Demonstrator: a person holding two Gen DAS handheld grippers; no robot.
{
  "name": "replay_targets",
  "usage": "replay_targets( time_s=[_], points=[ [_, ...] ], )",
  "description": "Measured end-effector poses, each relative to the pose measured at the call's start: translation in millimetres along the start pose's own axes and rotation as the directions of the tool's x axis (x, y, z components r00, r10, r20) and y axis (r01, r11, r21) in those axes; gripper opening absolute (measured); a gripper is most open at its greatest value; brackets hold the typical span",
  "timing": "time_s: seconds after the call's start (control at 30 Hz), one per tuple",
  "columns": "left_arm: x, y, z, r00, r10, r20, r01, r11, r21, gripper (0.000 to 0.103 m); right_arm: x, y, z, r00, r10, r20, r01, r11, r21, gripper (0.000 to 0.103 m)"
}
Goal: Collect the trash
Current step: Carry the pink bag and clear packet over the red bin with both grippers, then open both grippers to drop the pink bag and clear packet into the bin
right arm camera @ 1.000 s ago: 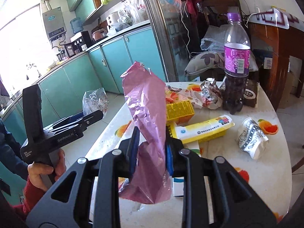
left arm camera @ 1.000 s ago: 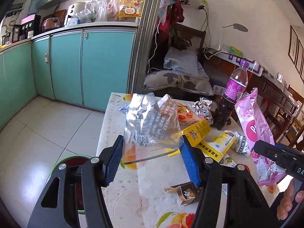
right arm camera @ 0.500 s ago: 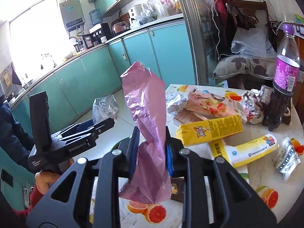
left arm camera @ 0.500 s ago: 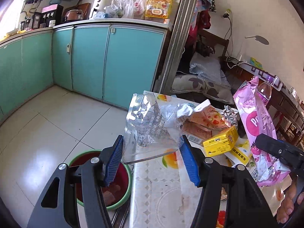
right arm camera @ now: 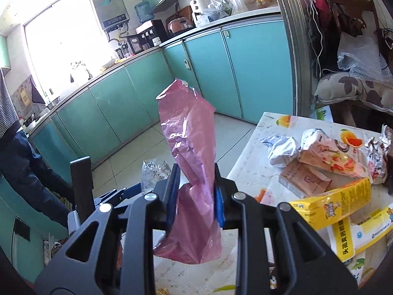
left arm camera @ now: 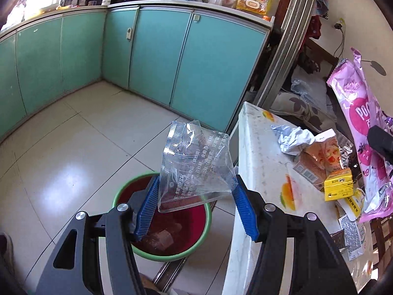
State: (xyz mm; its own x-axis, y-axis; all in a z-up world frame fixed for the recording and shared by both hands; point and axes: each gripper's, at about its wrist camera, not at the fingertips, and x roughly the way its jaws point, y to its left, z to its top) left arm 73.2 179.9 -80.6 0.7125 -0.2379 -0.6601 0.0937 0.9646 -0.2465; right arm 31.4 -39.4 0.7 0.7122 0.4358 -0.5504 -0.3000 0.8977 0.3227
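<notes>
Trash run: the left gripper (left arm camera: 195, 202), jaws wide yet propping a clear plastic wrapper (left arm camera: 195, 169) between its pads, hangs over the green-rimmed bin (left arm camera: 207, 218) beside the table's edge (left arm camera: 242, 162). The right gripper (right arm camera: 195, 196) is clamped on a pink bag (right arm camera: 190, 147) (more litter waits on the table). The light wrapper, barely held, could flutter and land outside the bin.
</notes>
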Motion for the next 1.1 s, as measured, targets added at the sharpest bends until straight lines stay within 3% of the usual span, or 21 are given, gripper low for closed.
replay_targets(
  time_s=[0.17, 0.6, 1.1],
  points=[
    [7, 7, -1, 1.000, 0.021, -0.018, -0.021, 1.000, -0.007, 0.057, 35, 4, 9, 0.997, 0.054, -0.057, -0.052, 0.998, 0.039, 0.025],
    [32, 17, -9, 0.994, 0.067, -0.085, -0.069, 0.997, -0.025, 0.057, 121, 8, 14, 0.982, 0.042, -0.183, -0.027, 0.996, 0.082, 0.028],
    [36, 22, -7, 0.993, 0.065, -0.096, -0.069, 0.997, -0.041, 0.057, 131, 13, 11, 0.980, 0.024, -0.199, -0.012, 0.998, 0.060, 0.029]
  ],
)
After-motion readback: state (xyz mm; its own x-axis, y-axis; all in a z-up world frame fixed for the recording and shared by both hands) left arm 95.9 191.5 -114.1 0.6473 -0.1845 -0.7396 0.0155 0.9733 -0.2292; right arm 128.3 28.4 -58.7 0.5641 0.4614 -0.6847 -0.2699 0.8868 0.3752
